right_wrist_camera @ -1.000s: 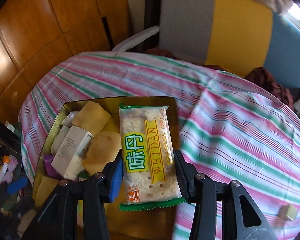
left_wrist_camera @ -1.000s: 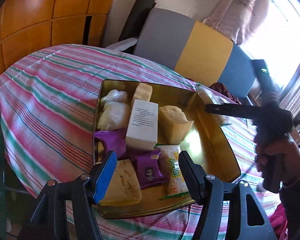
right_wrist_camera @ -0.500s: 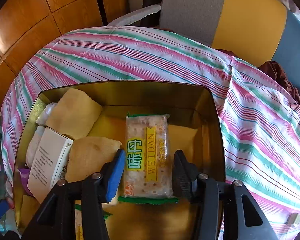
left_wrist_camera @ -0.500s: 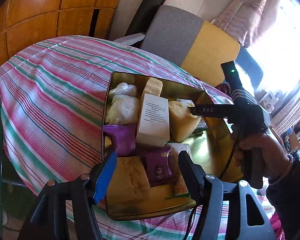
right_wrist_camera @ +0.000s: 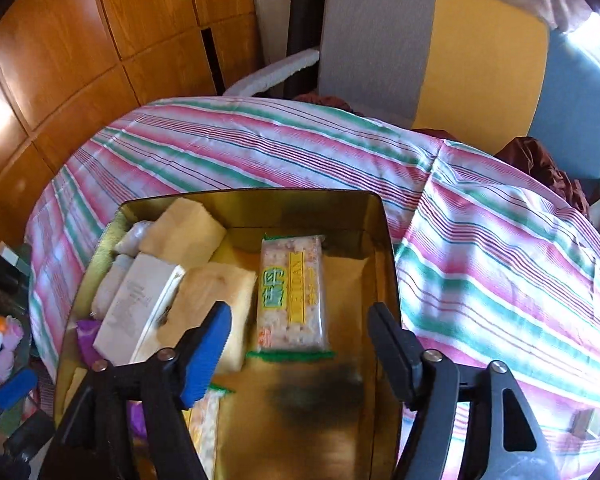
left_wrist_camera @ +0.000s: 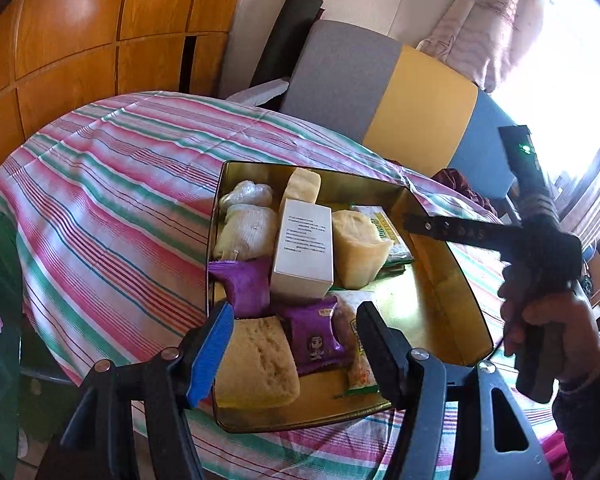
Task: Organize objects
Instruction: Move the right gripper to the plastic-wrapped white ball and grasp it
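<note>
Striped tablecloth bears a gold tin; cracker packet lies released at twelve o'clock of the opening right gripper; left gripper is held open, empty.

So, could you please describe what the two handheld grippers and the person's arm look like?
Both the left gripper and the right gripper are black, each with one blue-padded finger and one black. In the left view, the right gripper's handle shows a green light; the hand meets a dark sleeve.
</note>
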